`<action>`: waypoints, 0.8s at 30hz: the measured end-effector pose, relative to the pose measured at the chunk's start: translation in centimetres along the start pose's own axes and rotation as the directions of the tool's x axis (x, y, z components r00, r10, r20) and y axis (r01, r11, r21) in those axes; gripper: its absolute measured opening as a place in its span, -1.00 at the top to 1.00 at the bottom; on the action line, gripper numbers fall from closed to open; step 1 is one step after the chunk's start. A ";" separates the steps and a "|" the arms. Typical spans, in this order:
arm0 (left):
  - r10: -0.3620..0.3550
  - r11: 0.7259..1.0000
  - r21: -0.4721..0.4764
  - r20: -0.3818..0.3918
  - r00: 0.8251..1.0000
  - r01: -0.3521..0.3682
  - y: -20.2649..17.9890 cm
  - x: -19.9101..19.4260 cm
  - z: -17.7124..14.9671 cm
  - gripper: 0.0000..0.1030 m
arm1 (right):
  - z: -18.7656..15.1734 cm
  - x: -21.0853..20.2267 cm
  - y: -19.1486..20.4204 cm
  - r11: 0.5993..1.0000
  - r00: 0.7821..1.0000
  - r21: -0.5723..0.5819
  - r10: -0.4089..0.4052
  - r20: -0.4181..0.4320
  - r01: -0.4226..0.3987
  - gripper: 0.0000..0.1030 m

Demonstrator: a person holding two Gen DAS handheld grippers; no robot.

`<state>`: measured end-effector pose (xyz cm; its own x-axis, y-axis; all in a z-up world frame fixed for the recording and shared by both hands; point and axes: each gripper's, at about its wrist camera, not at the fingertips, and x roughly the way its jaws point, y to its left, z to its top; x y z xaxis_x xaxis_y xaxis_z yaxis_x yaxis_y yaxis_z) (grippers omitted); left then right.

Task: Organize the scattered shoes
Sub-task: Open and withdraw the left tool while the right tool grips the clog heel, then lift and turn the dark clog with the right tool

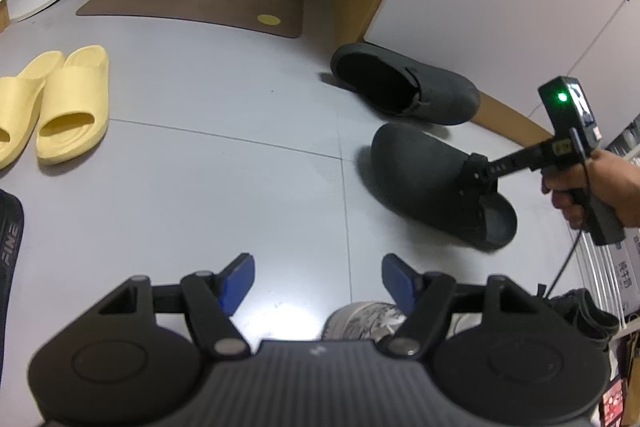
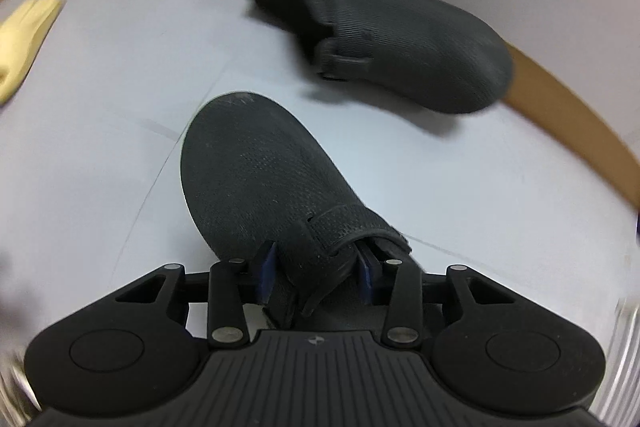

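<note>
Left hand-held gripper [image 1: 318, 281] hangs wide open over bare floor [image 1: 200, 187] with nothing between the blue pads; only its view shows the yellow slides [image 1: 60, 107] far left, the brown doormat [image 1: 192, 1] with faint unreadable script, a patterned sneaker [image 1: 362, 319] under it, "FINE" on a black item [image 1: 10, 239] at the left edge, and the person's hand [image 1: 592, 187]. Right hand-held gripper [image 2: 316, 273] has its pads against the near dark clog [image 2: 260, 171] at the strap, clog on the floor right of centre; second dark clog [image 2: 400, 43] beyond it by the wooden baseboard [image 2: 568, 119], its ribbed texture clear only in the right view.
</note>
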<state>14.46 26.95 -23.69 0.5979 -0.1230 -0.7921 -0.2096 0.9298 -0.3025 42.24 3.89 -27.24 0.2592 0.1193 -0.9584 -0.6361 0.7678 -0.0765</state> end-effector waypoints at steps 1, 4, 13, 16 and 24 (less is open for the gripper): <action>0.001 1.000 0.001 0.000 1.000 -0.001 0.0 0.0 0.0 -0.41 | -0.1 -0.3 0.2 0.999 1.000 -0.048 0.024 -0.006 -0.024 0.18; 0.000 1.000 0.004 -0.005 1.000 0.000 -0.2 0.2 -0.1 -0.41 | -0.3 -0.7 0.4 0.987 0.997 -0.142 0.072 -0.034 -0.076 0.19; -0.005 1.000 0.011 -0.014 1.000 0.005 -0.7 0.5 -0.1 -0.41 | -0.2 -1.9 -0.4 0.959 0.994 -0.268 0.074 -0.075 -0.091 0.15; -0.004 1.000 0.008 -0.012 1.000 0.004 -0.7 0.6 0.0 -0.41 | -0.7 -2.1 -0.8 0.980 0.997 -0.193 0.043 -0.060 -0.054 -0.03; -0.025 1.000 0.017 0.001 1.000 0.025 -1.3 0.5 0.2 -0.41 | -3.8 -3.3 -2.6 0.982 0.996 0.163 0.092 0.020 -0.094 -0.33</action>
<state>15.26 25.73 -23.58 0.6038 -0.1463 -0.7836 -0.1812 0.9321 -0.3136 40.31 -0.88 -24.89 0.2140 0.2015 -0.9558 -0.5303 0.8457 0.0596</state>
